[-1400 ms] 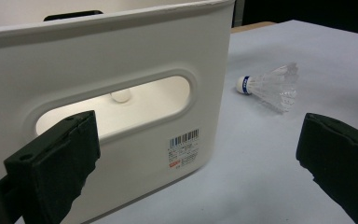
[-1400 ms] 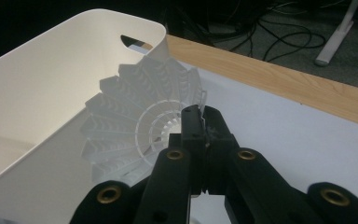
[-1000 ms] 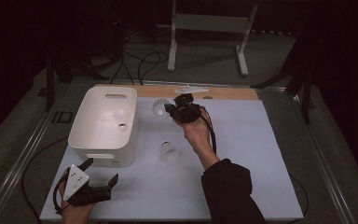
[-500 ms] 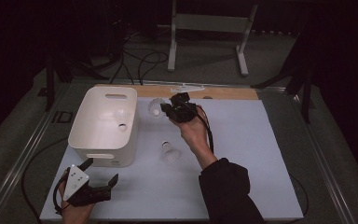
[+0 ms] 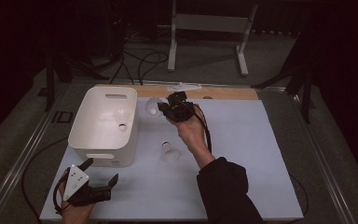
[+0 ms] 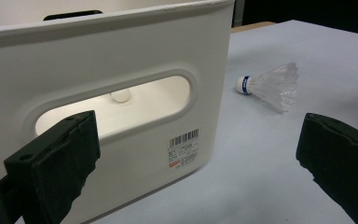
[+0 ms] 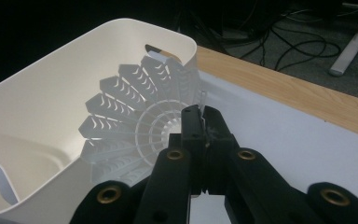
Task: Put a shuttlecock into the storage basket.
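My right gripper (image 5: 164, 108) is shut on the skirt of a clear plastic shuttlecock (image 5: 151, 107), holding it in the air just right of the white bin (image 5: 86, 128). In the right gripper view the shuttlecock's skirt (image 7: 130, 128) fans out over the bin's rim (image 7: 135, 25). A second shuttlecock (image 5: 169, 152) lies on its side on the white table mat; the left gripper view shows it (image 6: 270, 84) right of the bin's handle slot (image 6: 116, 105). A white ball-like thing (image 6: 120, 95) sits inside the bin. My left gripper (image 5: 103, 175) rests open at the mat's near left corner, facing the bin.
A wooden strip (image 5: 223, 92) runs along the mat's far edge with a small white part (image 5: 184, 87) on it. A white stand (image 5: 209, 28) and cables (image 5: 140, 60) are on the floor beyond. Metal rails border the table.
My right gripper has carried the shuttlecock a little to the left, closer to the bin's rim. The left gripper has stayed put.
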The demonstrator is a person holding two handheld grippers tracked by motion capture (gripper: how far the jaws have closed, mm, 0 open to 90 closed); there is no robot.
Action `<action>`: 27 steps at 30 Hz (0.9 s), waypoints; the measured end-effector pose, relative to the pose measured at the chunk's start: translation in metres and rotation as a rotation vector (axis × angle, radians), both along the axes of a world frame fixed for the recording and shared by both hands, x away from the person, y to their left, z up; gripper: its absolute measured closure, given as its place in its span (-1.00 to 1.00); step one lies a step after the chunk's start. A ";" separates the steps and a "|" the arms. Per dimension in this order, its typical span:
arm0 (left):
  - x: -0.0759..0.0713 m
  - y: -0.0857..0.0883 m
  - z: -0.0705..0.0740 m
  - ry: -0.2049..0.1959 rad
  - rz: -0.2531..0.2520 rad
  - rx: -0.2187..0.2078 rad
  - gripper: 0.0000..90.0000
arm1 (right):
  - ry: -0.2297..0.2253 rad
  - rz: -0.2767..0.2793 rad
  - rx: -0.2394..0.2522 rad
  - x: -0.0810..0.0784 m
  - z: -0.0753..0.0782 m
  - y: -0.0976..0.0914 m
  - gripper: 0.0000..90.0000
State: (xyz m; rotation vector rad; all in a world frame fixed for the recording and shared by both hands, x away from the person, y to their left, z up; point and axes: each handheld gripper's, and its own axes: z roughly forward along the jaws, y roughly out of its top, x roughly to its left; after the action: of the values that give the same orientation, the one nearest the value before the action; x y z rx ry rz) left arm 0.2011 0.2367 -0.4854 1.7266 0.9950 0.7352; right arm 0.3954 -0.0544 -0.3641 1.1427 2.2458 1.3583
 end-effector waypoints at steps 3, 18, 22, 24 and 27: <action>0.000 0.000 0.000 -0.001 0.000 -0.001 -0.99 | -0.002 0.004 0.005 0.000 0.001 0.002 0.98; 0.000 0.000 0.000 -0.002 0.001 0.000 -0.99 | -0.015 0.029 0.016 -0.003 0.008 0.014 0.98; 0.000 0.001 0.000 -0.002 0.001 0.001 -0.99 | -0.012 0.036 0.019 -0.003 0.008 0.018 0.98; 0.000 0.001 0.000 -0.002 0.001 0.000 -0.99 | -0.012 0.036 0.022 -0.004 0.009 0.020 0.98; 0.000 0.001 0.000 -0.002 0.001 0.000 -0.99 | -0.016 0.042 0.027 -0.004 0.010 0.022 0.98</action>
State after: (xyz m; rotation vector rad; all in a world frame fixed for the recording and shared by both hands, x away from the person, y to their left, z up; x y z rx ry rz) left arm 0.2009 0.2373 -0.4852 1.7254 0.9947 0.7377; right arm 0.3918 -0.0325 -0.3541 1.0954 2.2594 1.4125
